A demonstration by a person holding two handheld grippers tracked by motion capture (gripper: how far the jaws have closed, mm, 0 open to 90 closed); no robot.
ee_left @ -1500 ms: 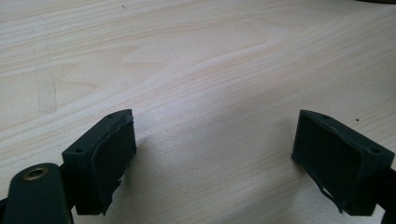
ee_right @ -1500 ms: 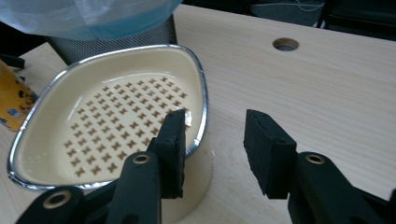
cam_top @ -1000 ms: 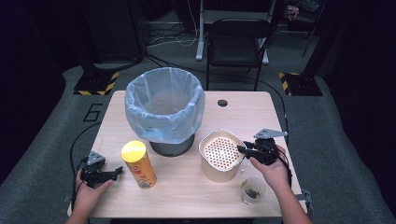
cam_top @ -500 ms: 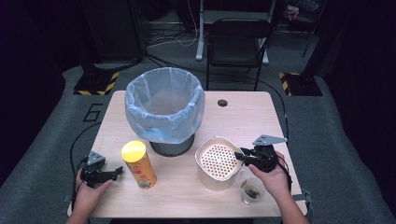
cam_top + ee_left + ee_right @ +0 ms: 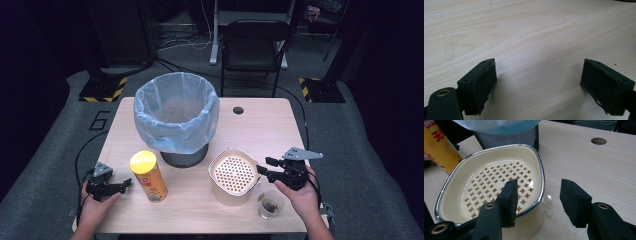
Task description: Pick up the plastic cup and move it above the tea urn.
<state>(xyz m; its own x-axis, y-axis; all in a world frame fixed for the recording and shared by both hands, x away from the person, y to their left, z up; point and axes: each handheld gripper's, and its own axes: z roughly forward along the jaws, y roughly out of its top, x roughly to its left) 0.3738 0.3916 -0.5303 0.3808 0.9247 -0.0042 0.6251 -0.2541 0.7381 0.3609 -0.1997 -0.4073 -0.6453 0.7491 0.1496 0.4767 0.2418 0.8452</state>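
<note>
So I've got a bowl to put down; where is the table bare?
Bare wood lies right of the bin, around the round hole, and between the can and strainer pot. The near right corner is crowded: pot, glass, right gripper.

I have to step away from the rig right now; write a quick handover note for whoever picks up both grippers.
Right gripper: open, fingers astride the rim of the cream strainer pot, one inside, one outside, not closed on it.
Left gripper: open, holding nothing, low over bare table near the yellow chip can.
The pot stands right of the can, in front of the lined bin; a small glass sits by the right hand. A wet patch lies beside the pot.
Done: right gripper placed at the rim.
Left: probably close and move the pot.
</note>
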